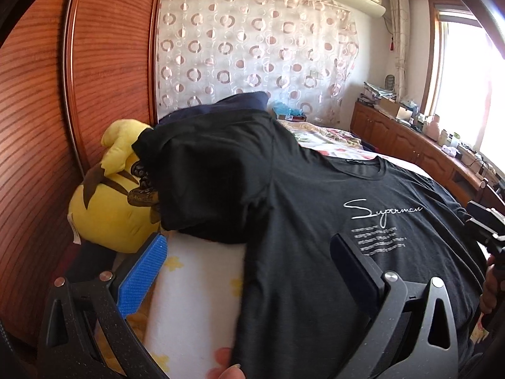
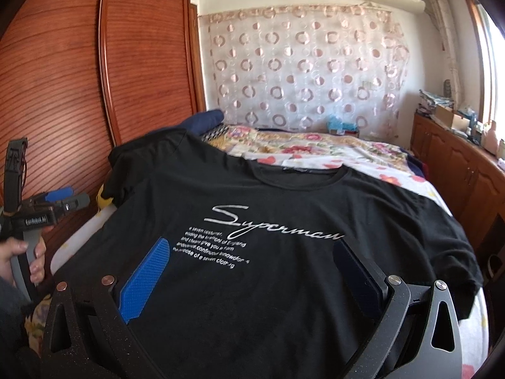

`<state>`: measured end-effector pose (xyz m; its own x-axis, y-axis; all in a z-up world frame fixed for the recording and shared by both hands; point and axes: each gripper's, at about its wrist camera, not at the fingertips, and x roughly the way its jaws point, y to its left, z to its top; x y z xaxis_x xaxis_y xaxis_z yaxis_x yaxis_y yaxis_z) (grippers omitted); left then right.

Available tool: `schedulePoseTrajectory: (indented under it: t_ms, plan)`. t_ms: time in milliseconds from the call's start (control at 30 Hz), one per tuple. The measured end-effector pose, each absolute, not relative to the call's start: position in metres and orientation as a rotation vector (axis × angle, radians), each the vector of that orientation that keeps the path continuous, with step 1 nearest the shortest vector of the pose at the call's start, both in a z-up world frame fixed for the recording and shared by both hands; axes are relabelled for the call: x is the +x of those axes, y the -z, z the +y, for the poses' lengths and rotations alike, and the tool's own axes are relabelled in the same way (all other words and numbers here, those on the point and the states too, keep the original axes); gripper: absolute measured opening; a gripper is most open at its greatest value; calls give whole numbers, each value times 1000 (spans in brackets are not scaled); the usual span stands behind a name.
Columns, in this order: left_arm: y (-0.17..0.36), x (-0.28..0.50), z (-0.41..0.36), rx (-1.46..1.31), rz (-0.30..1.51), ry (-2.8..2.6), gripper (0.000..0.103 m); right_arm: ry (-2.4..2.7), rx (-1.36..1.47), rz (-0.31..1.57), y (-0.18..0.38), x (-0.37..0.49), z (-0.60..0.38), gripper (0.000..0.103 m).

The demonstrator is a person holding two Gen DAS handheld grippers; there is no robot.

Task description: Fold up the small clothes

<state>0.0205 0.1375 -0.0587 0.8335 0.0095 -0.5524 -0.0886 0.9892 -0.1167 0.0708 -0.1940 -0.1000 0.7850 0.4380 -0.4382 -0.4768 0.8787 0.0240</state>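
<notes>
Your left gripper (image 1: 249,271) and right gripper (image 2: 252,268) both hang released over the black cotton T-shirt (image 2: 284,208) (frame centre).

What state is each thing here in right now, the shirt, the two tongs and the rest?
Black T-shirt: spread flat on the bed, print up, not yet folded; one sleeve draped over the yellow plush toy.
Left tongs: open, holding nothing.
Right tongs: open, above the shirt's print.
Yellow plush toy: lying against the wardrobe, partly covered.
Wardrobe doors: shut.
Floral bedsheet: rumpled.
</notes>
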Motion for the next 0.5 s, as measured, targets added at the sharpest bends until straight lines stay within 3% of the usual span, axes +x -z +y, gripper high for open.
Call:
schedulePoseTrajectory:
  t_ms: [167,333,467,500]
  plan:
    - [62,33,164,-127,604,-52,97,-557,-102,495,92,87,-187,103]
    - [66,54,197,-187,643,-35,80,-617,-137,502,87,92,-183,103]
    - [75,74,211,-226,683,-15,75,-644,-162,498,91,93,-186,103]
    - [78,78,212,-229,695,-10,70,-648,-168,500,91,94,-186,103]
